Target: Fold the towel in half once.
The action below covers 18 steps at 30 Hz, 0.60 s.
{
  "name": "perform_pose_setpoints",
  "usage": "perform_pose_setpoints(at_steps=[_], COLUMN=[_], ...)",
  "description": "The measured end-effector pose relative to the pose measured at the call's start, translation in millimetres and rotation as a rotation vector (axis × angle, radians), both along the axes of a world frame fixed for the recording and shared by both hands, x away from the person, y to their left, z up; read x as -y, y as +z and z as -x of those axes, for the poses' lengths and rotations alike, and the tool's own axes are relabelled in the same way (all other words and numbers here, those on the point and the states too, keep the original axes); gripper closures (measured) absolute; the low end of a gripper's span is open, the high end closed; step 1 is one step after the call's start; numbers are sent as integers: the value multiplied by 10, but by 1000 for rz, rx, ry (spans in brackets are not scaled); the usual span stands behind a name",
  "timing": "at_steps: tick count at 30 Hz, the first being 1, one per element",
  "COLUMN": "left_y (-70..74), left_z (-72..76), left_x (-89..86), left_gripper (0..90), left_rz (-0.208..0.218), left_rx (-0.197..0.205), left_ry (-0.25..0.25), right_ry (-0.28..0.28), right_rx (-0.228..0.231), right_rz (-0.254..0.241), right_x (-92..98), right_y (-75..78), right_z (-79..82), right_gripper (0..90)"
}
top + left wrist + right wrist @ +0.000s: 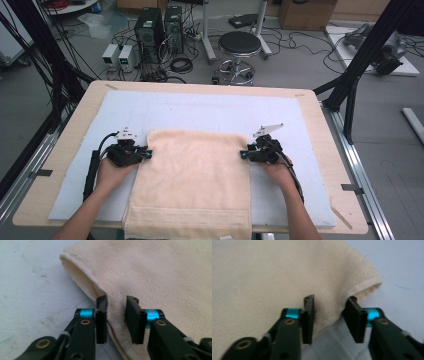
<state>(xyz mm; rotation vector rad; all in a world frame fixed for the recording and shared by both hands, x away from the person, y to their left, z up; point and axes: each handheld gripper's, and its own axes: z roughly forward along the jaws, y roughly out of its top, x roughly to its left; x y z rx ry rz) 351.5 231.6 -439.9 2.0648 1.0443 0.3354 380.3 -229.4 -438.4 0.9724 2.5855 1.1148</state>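
A cream towel (195, 175) lies folded on the white mat (200, 107), and its near end hangs over the table's front edge. My left gripper (148, 154) is at the towel's left edge near the far corner. In the left gripper view its jaws (116, 320) pinch a bunched ridge of the towel (162, 270) edge. My right gripper (242, 154) is at the towel's right edge, level with the left one. In the right gripper view the gripper (329, 317) clamps the towel (262, 277) edge, one jaw on top and the other at the raised hem.
The mat covers most of a wooden table (320, 125). Bare mat lies beyond the towel and to either side. Past the table stand a round stool (239, 45), computer towers (150, 27) and floor cables. Black frame posts (360, 65) flank the table.
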Motion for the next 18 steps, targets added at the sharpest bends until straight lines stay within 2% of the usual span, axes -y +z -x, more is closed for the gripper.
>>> perform_pose_setpoints(at_steps=[3, 5, 9, 13, 16, 18], left_y=[5, 3, 11, 56, 105, 138], left_z=[-11, -20, -115, -323, -477, -564], left_x=[-3, -1, 39, 84, 107, 120], left_gripper=[799, 817, 825, 827, 827, 827], left_rz=[13, 27, 35, 73, 89, 72], left_rx=[-19, -16, -18, -4, 13, 20], left_ry=[2, 14, 38, 93, 132, 141], right_ry=[23, 26, 11, -29, -77, -101], right_rx=[-5, -16, 46, 82, 93, 82], right_rz=[5, -6, 41, 98, 84, 84], right_x=[-45, -26, -16, -39, -37, -40], right_y=[12, 19, 95, 263, 334, 357], right_z=[14, 2, -50, -260, -428, -559], right_gripper=[820, 840, 847, 846, 845, 845])
